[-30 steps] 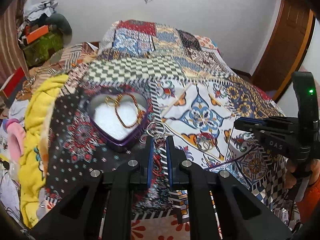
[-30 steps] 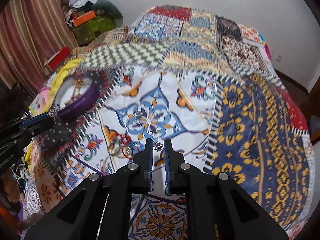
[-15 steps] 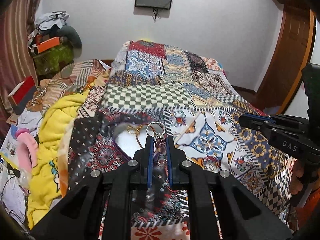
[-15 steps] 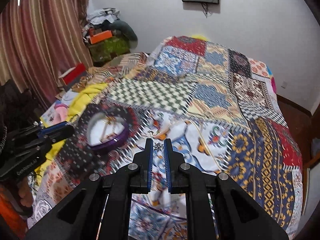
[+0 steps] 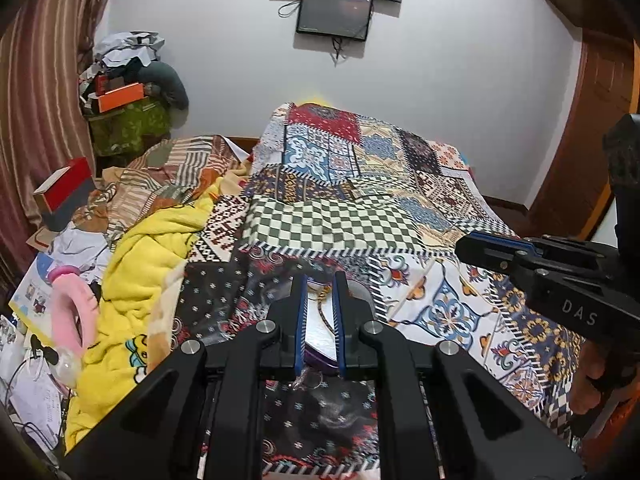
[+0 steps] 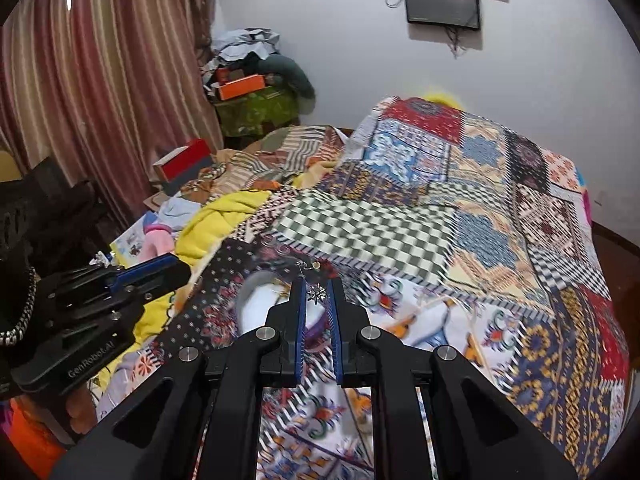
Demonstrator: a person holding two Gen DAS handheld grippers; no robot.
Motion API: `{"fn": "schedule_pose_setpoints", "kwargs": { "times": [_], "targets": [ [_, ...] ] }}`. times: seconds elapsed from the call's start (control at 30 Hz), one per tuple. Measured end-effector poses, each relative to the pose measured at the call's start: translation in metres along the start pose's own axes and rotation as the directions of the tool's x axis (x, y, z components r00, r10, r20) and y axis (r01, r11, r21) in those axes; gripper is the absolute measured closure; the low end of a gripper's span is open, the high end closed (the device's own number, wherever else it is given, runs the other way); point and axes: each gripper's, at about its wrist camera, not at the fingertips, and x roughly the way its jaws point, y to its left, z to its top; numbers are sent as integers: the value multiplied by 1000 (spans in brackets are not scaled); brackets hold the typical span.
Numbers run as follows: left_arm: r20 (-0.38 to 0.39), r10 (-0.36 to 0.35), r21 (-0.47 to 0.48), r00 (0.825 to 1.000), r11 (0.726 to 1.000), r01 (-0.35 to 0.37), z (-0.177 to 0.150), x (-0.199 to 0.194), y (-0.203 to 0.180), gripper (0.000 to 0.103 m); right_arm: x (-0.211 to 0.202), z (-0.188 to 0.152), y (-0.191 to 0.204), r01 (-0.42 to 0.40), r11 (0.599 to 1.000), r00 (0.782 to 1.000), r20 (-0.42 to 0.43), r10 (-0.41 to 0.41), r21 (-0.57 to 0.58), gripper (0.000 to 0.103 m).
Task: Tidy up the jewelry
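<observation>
The purple heart-shaped box lies on the patchwork bedspread right under my left gripper. A gold chain rests on the box's white lining. The left fingers stand a narrow gap apart with nothing between them. A silver ring lies below them by the box's near rim. My right gripper is shut on a small silver star earring, just right of the box. Each gripper shows in the other's view: the right gripper and the left gripper.
A yellow blanket and a pink ring-shaped toy lie left of the box. A red box and piled clutter sit by the curtain. The patchwork bedspread stretches to the far wall. A hand holds the right gripper.
The left gripper no longer holds the ring at its tips; the ring now lies below by the box. Both grippers tilted up, and the right one swung left to the box.
</observation>
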Motion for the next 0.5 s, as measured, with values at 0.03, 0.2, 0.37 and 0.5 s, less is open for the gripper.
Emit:
{"fn": "schedule_pose_setpoints", "kwargs": {
  "times": [0.03, 0.2, 0.37, 0.5],
  "targets": [
    [0, 2, -3, 1000, 1000, -2, 1, 2, 3, 92, 3, 1, 2, -8, 1000, 1000, 0, 8, -2, 93],
    [-13, 14, 0, 1000, 1000, -14, -1, 10, 11, 92, 21, 3, 11, -37, 999, 999, -23, 37, -12, 93],
    [-63, 70, -12, 996, 997, -71, -14, 15, 33, 92, 35, -3, 10, -47, 999, 997, -57, 46, -9, 93],
    [-125, 113, -71, 986, 990, -123, -27, 13, 66, 85, 40, -5, 4, -46, 999, 996, -76, 46, 4, 93]
  ]
}}
